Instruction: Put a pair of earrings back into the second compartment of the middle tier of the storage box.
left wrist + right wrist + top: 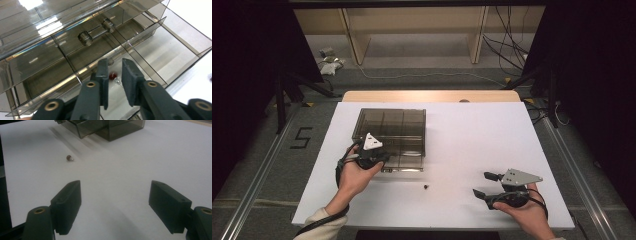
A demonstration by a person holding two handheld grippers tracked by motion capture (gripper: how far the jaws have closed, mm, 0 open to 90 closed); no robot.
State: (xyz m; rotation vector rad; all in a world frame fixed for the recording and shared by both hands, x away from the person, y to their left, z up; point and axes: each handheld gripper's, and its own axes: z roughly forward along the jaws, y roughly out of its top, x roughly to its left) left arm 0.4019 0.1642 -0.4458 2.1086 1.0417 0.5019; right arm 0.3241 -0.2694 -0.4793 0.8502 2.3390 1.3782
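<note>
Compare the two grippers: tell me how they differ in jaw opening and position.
The left gripper has its jaws close together with a narrow gap; the right gripper has jaws spread wide. The left gripper is over the smoky clear plastic drawer box, above a small red bead; the right gripper hovers over bare white table. Both have dark jaws holding nothing.

The smoky plastic box (404, 125) with its pulled-out drawer (160, 50) takes up the left middle of the white tabletop (472, 130), and the left tool (115, 75) hangs over the drawer's front compartment, hemmed in by thin dividers (143, 37). A small bead (426, 187) lies in the open stretch between the box and the right tool (486, 185). The tabletop's right half is bare.
</note>
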